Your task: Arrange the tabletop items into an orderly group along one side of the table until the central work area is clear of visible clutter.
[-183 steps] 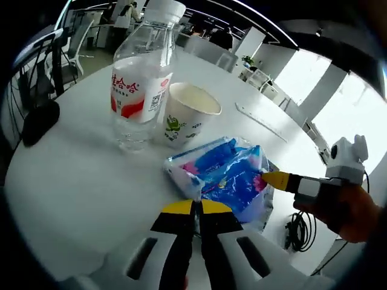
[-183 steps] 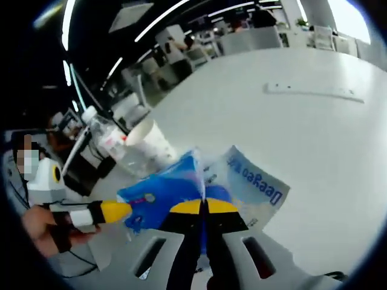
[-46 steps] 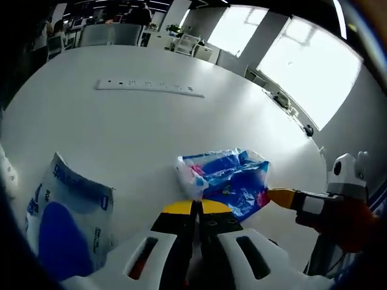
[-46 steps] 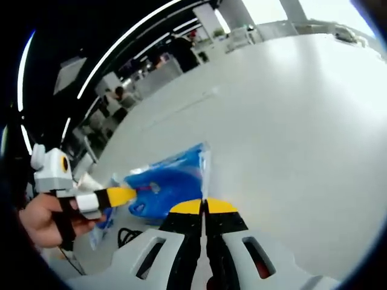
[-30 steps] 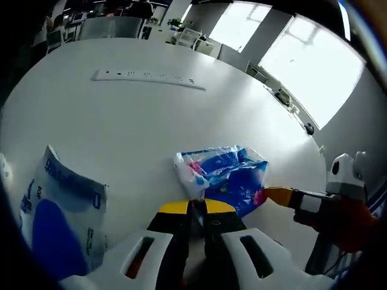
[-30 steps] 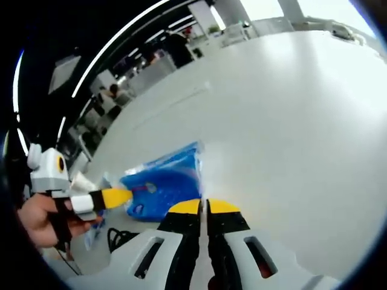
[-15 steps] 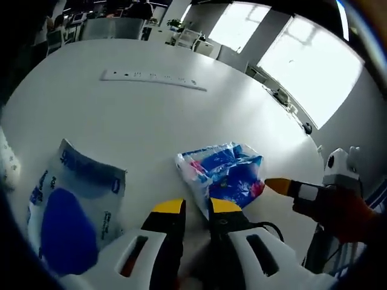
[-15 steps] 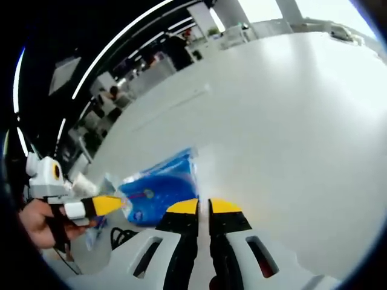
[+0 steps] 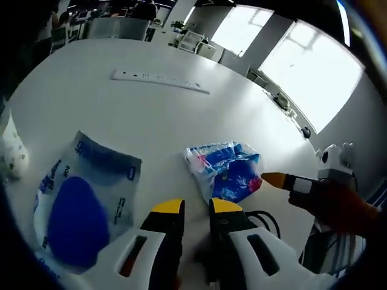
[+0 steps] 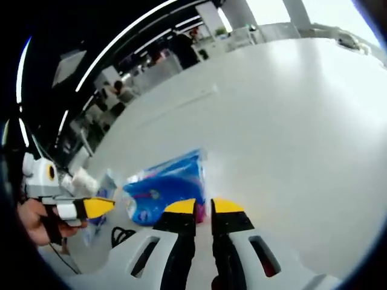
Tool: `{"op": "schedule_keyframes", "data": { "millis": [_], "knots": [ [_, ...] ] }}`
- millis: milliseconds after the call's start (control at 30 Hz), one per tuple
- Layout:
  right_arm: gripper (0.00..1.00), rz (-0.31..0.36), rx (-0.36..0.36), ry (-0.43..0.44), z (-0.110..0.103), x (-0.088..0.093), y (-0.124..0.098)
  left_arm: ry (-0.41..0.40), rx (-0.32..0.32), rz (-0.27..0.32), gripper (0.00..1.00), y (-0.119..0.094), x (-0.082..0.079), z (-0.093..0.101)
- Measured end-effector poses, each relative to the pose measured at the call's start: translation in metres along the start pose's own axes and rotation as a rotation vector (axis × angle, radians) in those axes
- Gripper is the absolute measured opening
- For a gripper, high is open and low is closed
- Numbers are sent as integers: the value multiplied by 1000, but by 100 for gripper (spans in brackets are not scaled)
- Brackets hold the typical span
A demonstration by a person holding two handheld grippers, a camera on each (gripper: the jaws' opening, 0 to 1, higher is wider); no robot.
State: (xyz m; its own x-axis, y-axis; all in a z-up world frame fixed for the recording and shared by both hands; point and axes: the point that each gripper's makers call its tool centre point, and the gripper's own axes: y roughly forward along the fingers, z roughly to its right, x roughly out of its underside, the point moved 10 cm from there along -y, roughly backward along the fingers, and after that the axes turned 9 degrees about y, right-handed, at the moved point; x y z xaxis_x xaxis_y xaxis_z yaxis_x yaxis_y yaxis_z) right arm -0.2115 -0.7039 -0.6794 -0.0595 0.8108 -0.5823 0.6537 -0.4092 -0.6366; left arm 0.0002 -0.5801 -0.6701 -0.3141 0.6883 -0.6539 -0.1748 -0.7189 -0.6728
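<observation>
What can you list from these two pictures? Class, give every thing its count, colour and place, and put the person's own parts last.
Table: one, white, round, under everything.
Tissue pack: one, blue and pink in clear wrap, near the table edge ahead of the left gripper; also seen at.
Flat pouch: one, white with a blue oval, lying flat to the left of the tissue pack in the left gripper view.
Power strip: one, white, long, far across the table.
Cable: one, black, hanging off the table edge.
Paper cup: one, white with a small print, at the left edge of the left gripper view.
Left gripper: one, white with yellow tips, jaws open, empty.
Right gripper: one, same colours, jaws open, empty.
</observation>
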Motion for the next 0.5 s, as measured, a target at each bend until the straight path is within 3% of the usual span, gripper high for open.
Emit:
{"op": "schedule_keyframes", "data": {
  "millis": [300,500],
  "knots": [
    [9,-5,3,-50,-2,-14,11,24,1,0,14,-17,11,-2],
    [4,-14,7,-49,-3,-15,17,63,12,11,15,-31,13,0]
  ]
}}
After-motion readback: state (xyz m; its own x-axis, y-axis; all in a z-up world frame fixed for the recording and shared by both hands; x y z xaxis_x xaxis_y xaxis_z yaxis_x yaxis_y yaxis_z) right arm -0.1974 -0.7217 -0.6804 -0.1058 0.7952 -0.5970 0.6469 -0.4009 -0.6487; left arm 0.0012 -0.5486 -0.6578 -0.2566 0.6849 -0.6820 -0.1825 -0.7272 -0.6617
